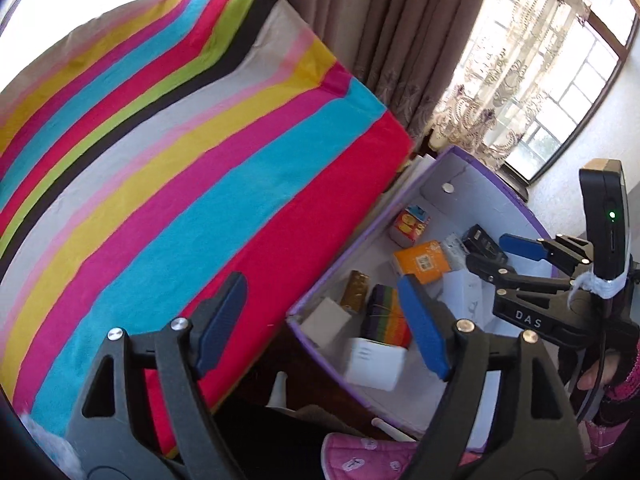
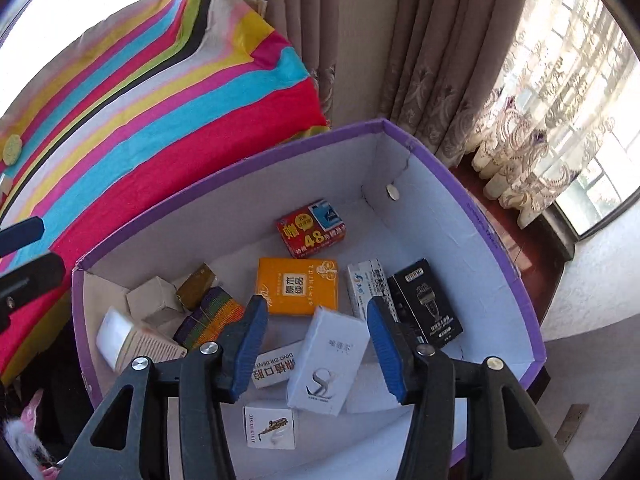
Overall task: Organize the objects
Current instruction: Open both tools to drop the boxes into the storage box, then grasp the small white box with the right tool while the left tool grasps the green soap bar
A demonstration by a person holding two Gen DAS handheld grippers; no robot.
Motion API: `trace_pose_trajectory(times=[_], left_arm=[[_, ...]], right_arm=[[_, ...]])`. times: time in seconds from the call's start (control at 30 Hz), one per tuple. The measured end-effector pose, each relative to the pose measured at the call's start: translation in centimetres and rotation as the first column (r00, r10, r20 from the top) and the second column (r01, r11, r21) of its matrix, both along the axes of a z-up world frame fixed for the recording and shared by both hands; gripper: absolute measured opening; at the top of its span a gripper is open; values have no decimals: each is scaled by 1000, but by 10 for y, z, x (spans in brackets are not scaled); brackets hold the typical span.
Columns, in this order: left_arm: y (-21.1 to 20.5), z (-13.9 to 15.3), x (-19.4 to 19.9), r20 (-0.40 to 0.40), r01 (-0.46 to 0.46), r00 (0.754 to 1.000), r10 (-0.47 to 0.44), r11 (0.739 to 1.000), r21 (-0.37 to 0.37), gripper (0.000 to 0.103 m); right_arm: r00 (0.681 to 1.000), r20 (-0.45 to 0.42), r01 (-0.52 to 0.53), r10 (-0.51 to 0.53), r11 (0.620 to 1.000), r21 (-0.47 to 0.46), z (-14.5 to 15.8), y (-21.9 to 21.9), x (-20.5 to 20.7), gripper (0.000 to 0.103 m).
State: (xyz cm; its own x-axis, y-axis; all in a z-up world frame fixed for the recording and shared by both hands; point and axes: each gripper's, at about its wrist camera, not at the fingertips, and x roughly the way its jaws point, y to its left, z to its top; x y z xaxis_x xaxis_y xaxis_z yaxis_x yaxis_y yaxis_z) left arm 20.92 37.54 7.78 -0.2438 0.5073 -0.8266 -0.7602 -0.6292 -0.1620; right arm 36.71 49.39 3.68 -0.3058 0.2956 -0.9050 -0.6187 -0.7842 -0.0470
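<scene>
A purple-rimmed storage box (image 2: 492, 240) with a white inside holds several small packages: a red carton (image 2: 311, 229), an orange box (image 2: 297, 286), a black box (image 2: 426, 303), a rainbow-striped block (image 2: 210, 318) and a white box (image 2: 329, 366) lying loose between my right fingers. My right gripper (image 2: 316, 346) is open above the box and holds nothing. My left gripper (image 1: 322, 326) is open and empty at the box's near-left corner. The box also shows in the left wrist view (image 1: 532, 216), with the right gripper (image 1: 498, 250) over it.
A bed with a rainbow-striped cover (image 1: 180, 140) lies left of the box, with a small round yellow-green object (image 2: 12, 148) on it. Brown curtains (image 2: 360, 40) and a window (image 2: 580, 120) stand behind. A dark wooden surface (image 2: 516, 248) borders the box on the right.
</scene>
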Motion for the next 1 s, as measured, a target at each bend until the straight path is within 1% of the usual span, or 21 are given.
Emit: trace_pose_trajectory(times=[0.07,0.1,0.13,0.17,0.2,0.23,0.3,0.37,0.43,0.5,0.57,0.63,0.7,0.73,0.8,0.87,0.9,0.93,1.0], left_arm=[[-33,2,-21,-54,-81,995,80,997,-2,81],[-53,2,-33,-85,-133,988,132,991,-4,81],[-75,2,-44,-119,-191,975,189,982,-4,81],[-98,1,-56,-155,-250,957,246,968,-4,81],[-121,-1,-68,-187,-316,932,310,949,-3,82],[-146,-5,-80,-211,-382,903,374,924,1,83],[-194,-13,-104,-249,-504,836,489,863,4,84],[-240,-22,-127,-270,-612,761,590,791,3,84],[-281,-32,-150,-283,-697,689,667,717,-4,84],[-320,-41,-169,-284,-767,616,735,641,-6,84],[-351,-50,-184,-280,-814,562,778,581,-19,84],[-374,-59,-191,-282,-842,523,804,538,-30,84],[-390,-62,-196,-283,-861,495,822,508,-29,84],[-396,-63,-196,-276,-866,486,829,499,-25,84],[-404,-65,-196,-259,-871,479,839,490,-23,85],[-407,-68,-196,-247,-873,477,843,488,-21,85],[-407,-69,-195,-243,-874,476,845,486,-20,85],[-408,-69,-196,-238,-874,476,847,486,-17,85],[-410,-70,-194,-223,-878,468,855,479,-6,85]], right_arm=[[997,11,-83,82,994,68,10,-20,-25,53],[990,14,-140,140,985,99,15,-32,-41,54],[980,17,-200,199,972,122,20,-47,-58,54],[966,12,-259,260,957,133,25,-63,-74,55],[948,-4,-316,319,941,123,29,-78,-92,55],[927,-25,-371,375,923,97,31,-92,-110,57],[880,-57,-468,471,882,55,32,-121,-150,60],[830,-44,-552,556,831,76,28,-155,-191,60],[769,-36,-632,638,768,105,24,-191,-232,60],[705,-51,-700,707,706,106,20,-224,-271,60],[652,-56,-749,756,654,102,14,-252,-308,60],[602,-48,-791,797,603,99,7,-282,-341,60],[551,-40,-828,834,551,105,1,-311,-368,60],[519,-42,-846,854,520,114,0,-323,-380,60],[464,-41,-876,885,465,126,-2,-342,-405,60],[411,-56,-904,910,414,107,-6,-354,-428,61],[390,-59,-914,919,394,100,-8,-359,-440,62],[378,-54,-919,924,381,103,-10,-364,-454,63],[363,-38,-925,931,365,103,-15,-374,-479,63]])
